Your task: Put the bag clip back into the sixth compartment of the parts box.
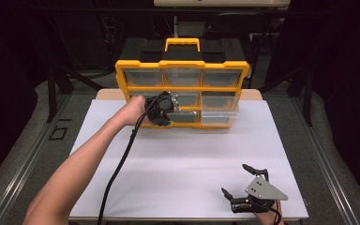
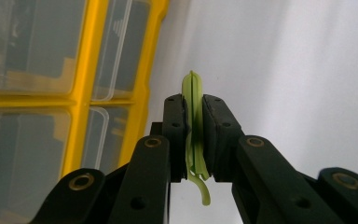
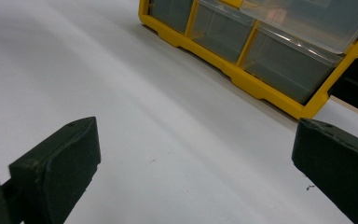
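A thin pale-green looped band [image 2: 194, 126] is pinched between the closed jaws of the left tool [image 1: 161, 110], held just in front of the yellow-framed drawer cabinet [image 1: 183, 89] at its lower rows. One clear drawer [image 1: 220, 115] at lower right stands pulled out. The step in hand appears to be carrying the band clear of the cabinet; it is best done with a steady pinch and a slow path, since the limp band could slip. The right tool [image 1: 243, 185] rests wide open and empty on the white surface [image 1: 178, 164].
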Tool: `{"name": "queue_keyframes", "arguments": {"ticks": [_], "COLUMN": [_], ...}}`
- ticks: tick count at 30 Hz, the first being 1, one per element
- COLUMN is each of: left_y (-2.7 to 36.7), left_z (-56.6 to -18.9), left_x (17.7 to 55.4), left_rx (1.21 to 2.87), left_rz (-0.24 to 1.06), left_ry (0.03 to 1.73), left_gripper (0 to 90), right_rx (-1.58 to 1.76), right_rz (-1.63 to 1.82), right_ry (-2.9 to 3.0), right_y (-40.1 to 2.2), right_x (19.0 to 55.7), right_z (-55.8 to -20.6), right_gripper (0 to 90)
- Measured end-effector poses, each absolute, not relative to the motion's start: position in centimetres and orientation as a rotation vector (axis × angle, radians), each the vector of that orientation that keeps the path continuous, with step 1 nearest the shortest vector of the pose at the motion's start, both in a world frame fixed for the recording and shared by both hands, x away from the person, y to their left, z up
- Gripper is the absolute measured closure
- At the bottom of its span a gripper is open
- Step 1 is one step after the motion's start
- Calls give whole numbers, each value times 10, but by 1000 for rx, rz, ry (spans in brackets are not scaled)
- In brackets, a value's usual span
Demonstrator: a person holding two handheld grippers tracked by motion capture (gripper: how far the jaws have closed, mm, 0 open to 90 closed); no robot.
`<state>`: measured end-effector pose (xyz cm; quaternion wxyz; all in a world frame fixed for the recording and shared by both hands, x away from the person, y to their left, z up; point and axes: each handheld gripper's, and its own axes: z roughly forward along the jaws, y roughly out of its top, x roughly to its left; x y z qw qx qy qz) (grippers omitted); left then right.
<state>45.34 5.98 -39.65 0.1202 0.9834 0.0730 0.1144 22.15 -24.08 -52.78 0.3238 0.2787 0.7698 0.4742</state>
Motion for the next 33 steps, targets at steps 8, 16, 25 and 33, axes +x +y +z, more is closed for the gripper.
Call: {"name": "queue_keyframes", "arguments": {"ticks": [8,16,25,33], "left_y": [57,55,51,48], "left_z": [-386,-378,-369,-365], "left_x": [456,457,458,460], "left_rx": [2873,2877,2881,2898], "left_rz": [358,373,387,393], "left_ry": [206,195,177,161], "left_gripper": [803,803,802,803], "right_rx": [734,734,736,733], "right_rz": [1245,1245,1246,1245], "right_ry": [2019,2020,2019,2017], "right_y": [-241,-241,-241,-241], "right_x": [221,221,221,221], "right_z": [-528,-527,-528,-527], "right_gripper": [6,6,6,6]}}
